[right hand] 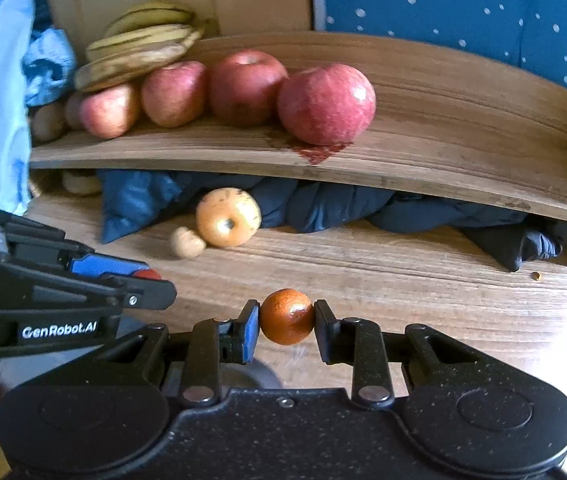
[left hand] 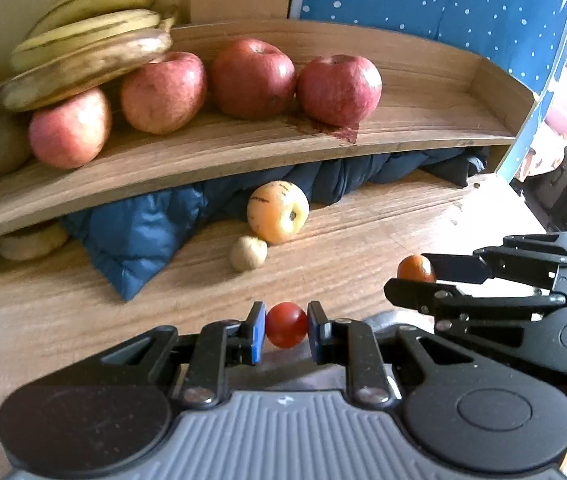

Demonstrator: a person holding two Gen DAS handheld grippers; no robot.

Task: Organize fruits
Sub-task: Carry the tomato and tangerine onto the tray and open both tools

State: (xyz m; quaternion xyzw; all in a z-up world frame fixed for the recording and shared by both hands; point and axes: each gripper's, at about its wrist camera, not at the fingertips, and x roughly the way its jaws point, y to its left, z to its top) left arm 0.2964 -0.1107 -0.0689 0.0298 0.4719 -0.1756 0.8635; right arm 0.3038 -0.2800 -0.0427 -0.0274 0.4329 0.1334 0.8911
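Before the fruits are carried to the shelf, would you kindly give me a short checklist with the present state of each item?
1. Left hand-held gripper shut on the small red fruit: ok.
2. Right hand-held gripper shut on the small orange fruit: ok.
3. Both fruits centred between the pads: ok.
4. Free space on the wooden shelf right of the apples: ok.
5. The two grippers clear of each other: cannot tell.
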